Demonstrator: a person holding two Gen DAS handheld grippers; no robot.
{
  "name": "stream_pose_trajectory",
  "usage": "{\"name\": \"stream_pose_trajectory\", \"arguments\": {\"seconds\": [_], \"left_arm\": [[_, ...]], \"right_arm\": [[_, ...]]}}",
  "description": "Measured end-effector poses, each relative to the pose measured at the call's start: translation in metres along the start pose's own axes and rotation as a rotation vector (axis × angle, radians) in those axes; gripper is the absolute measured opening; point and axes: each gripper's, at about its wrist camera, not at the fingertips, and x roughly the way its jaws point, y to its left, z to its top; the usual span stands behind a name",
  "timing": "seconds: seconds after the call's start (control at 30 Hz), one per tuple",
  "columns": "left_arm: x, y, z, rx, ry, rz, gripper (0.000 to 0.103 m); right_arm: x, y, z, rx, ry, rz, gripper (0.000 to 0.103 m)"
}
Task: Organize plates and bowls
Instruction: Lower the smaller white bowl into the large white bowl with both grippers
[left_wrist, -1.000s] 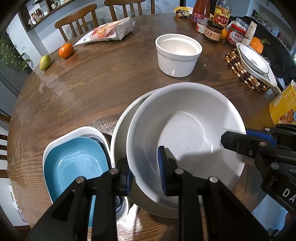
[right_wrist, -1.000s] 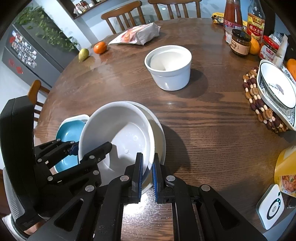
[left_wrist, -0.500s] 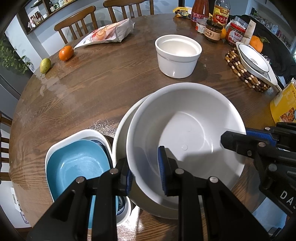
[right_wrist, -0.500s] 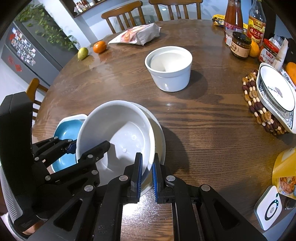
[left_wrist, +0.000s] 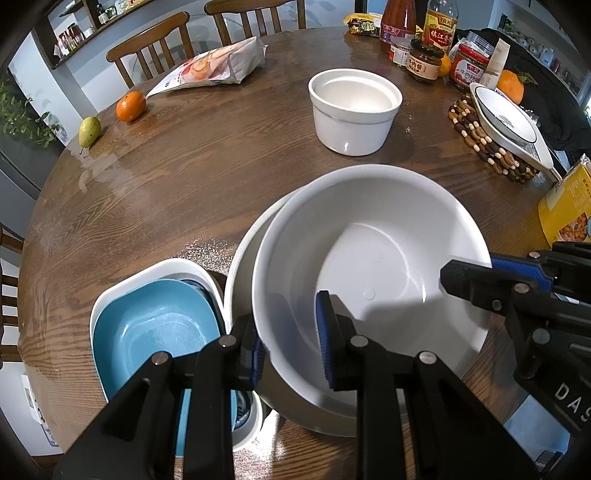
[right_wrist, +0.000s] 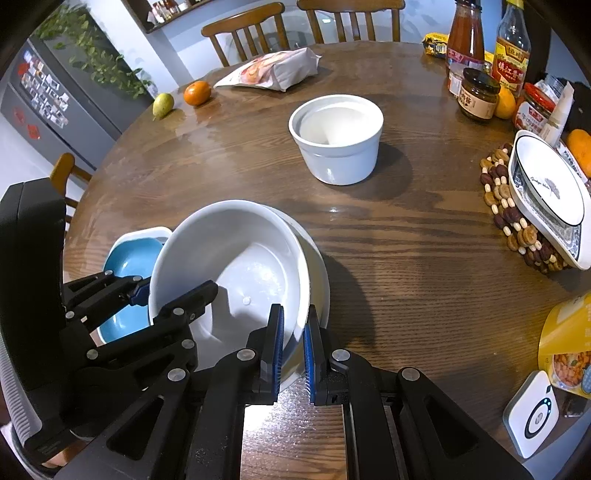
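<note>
A large white bowl (left_wrist: 369, 266) sits tilted inside a second white bowl (left_wrist: 240, 280) near the table's front edge. My left gripper (left_wrist: 290, 314) is shut on the upper bowl's near-left rim, one pad outside and one inside. In the right wrist view my right gripper (right_wrist: 293, 314) is shut on the same large white bowl (right_wrist: 236, 258) at its near-right rim. Each gripper shows in the other's view: the right gripper (left_wrist: 491, 280) and the left gripper (right_wrist: 173, 295). Just left of the bowls, a blue dish (left_wrist: 155, 332) is nested in a white square dish (left_wrist: 122, 288).
A deep white pot (left_wrist: 354, 110) stands mid-table. At the right, a dark-rimmed dish (left_wrist: 502, 118) rests on a beaded trivet (left_wrist: 480, 144). Jars and bottles (left_wrist: 424, 62) crowd the back right. An orange (left_wrist: 131, 106), a pear (left_wrist: 89, 129) and a snack bag (left_wrist: 214, 66) lie at the back left.
</note>
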Motion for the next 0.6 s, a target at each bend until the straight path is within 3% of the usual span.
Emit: {"name": "stream_pose_trajectory", "arguments": {"seconds": [0.4, 0.6], "left_arm": [[0.0000, -0.0012, 0.0001, -0.005, 0.001, -0.004, 0.023], [-0.0002, -0.0019, 0.0001, -0.003, 0.003, -0.018, 0.030]], "right_arm": [[-0.0003, -0.0003, 0.0008, 0.005, 0.000, -0.008, 0.009], [-0.0002, -0.0003, 0.0009, 0.006, 0.000, -0.010, 0.009]]}}
